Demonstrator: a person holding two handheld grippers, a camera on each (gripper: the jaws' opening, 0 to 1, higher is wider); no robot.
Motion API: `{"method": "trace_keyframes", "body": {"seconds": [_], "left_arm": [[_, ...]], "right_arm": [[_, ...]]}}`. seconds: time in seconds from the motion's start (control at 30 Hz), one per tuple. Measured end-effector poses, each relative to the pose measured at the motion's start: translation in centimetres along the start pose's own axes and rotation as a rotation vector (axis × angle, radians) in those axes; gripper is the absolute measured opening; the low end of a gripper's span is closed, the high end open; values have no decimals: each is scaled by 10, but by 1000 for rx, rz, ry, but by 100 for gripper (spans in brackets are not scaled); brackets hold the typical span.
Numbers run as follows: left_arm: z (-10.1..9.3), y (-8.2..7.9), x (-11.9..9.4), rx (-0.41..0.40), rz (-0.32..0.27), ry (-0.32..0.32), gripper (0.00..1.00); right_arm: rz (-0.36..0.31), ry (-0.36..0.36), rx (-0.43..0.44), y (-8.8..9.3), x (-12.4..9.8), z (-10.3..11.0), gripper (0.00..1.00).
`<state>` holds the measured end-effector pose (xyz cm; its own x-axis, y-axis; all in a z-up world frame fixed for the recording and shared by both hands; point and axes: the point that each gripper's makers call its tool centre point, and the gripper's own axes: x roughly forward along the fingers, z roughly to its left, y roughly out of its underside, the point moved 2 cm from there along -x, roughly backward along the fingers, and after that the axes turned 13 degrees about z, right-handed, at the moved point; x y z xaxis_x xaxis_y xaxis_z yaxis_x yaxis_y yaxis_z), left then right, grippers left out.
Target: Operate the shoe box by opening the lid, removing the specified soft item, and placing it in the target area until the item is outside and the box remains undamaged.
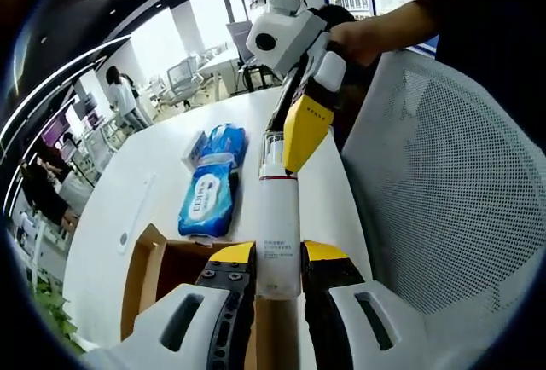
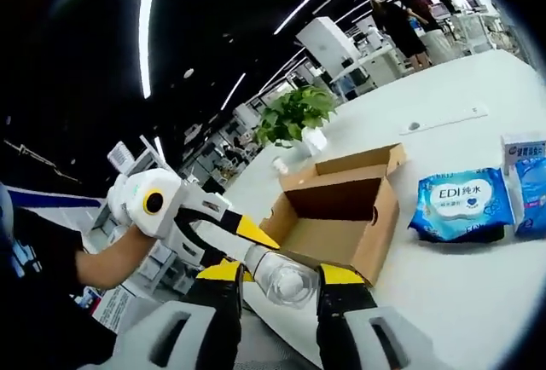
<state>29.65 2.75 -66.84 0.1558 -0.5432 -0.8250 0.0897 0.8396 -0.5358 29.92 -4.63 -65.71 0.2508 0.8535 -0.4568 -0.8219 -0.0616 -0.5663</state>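
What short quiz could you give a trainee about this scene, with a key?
1. True or false: the cardboard box has its lid shut.
2. What do the left gripper and the right gripper hold together? A) the white bottle B) a sponge C) a cup
3. Fill in: the blue wipes packs lie on the white ____.
Key: 1 false; 2 A; 3 table.

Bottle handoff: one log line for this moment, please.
box: open | bottle: held by both grippers | left gripper: body | right gripper: end | wipes: on table
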Motion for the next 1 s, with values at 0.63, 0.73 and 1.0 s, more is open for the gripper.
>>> {"method": "trace_keyframes", "body": {"seconds": [0.63, 0.73, 1.0], "left_arm": [[5, 1, 14, 75, 37, -73, 19], [5, 1, 15, 77, 38, -75, 19], [5, 2, 18, 108, 22, -87, 20]], "right_arm": [[49, -45, 126, 3, -1, -6, 17], [55, -34, 110, 3, -1, -6, 17], [79, -15, 107, 4, -1, -7, 16]]}}
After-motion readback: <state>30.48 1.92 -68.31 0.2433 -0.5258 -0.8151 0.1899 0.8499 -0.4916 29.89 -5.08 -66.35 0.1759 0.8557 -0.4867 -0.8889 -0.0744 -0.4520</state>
